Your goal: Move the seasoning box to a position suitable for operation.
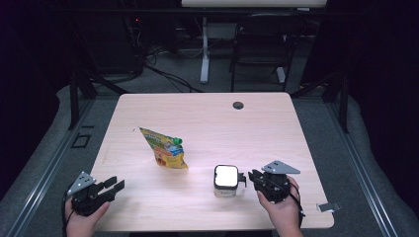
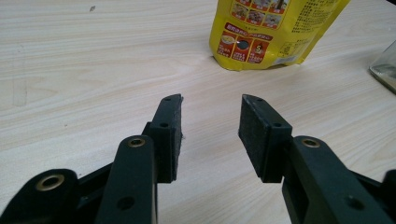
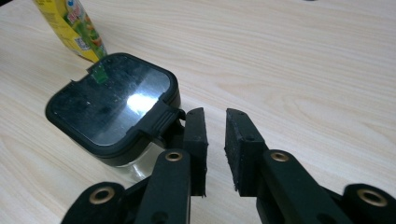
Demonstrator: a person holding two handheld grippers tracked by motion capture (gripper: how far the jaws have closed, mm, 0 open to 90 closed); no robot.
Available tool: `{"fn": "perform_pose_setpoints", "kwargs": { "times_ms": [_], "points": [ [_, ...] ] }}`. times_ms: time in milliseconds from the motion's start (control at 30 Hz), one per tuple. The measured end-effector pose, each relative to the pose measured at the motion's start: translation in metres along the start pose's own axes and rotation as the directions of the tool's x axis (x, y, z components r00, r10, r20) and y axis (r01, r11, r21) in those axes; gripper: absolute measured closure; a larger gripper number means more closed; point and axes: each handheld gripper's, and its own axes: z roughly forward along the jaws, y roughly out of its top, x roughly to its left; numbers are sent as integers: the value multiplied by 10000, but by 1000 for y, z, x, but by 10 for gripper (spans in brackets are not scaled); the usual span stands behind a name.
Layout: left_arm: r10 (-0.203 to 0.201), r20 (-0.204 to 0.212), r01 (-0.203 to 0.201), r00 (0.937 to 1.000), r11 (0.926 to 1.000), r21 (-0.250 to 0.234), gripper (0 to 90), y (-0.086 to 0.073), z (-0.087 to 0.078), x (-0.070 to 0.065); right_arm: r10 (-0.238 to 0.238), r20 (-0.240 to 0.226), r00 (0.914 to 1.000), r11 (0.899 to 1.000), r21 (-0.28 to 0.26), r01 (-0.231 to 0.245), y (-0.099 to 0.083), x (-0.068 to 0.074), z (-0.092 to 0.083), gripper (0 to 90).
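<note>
A yellow spouted food pouch [image 1: 165, 148] with a green cap stands left of the table's middle; its printed lower part [image 2: 275, 32] rises ahead of my left gripper. A square clear container with a black-rimmed lid [image 1: 226, 180] sits near the front edge. My left gripper [image 1: 111, 186] rests at the front left, open [image 2: 210, 107], with nothing between its pads. My right gripper [image 1: 253, 177] sits just right of the container. Its jaws [image 3: 215, 114] stand a narrow gap apart and empty, the left pad beside the lid's black latch [image 3: 161, 119].
The wooden table [image 1: 207, 123] has a cable hole [image 1: 238, 105] at the back. A small metal piece [image 1: 328, 207] lies at the front right corner. Beyond the table stand a black chair [image 1: 262, 44] and a white desk leg [image 1: 204, 49].
</note>
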Motion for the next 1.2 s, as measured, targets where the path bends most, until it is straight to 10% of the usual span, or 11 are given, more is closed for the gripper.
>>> {"fn": "perform_pose_setpoints", "kwargs": {
  "times_ms": [633, 1000, 1200],
  "points": [
    [455, 931, -444, 9946, 9989, -139, 678, 13, 5, -37, 31, -613, 9981, 9996, -269, -48, 9, 16, 2, 812],
    [1389, 2439, -1490, 9598, 9886, 232, 697, 38, 46, -100, 477, -707, 9964, 9989, 53, -475, 9, 14, 10, 830],
    [1479, 2661, -1570, 9525, 9875, 132, 719, 53, 64, -122, 666, -914, 9936, 9978, -5, -669, 9, 11, 12, 856]
  ]
}}
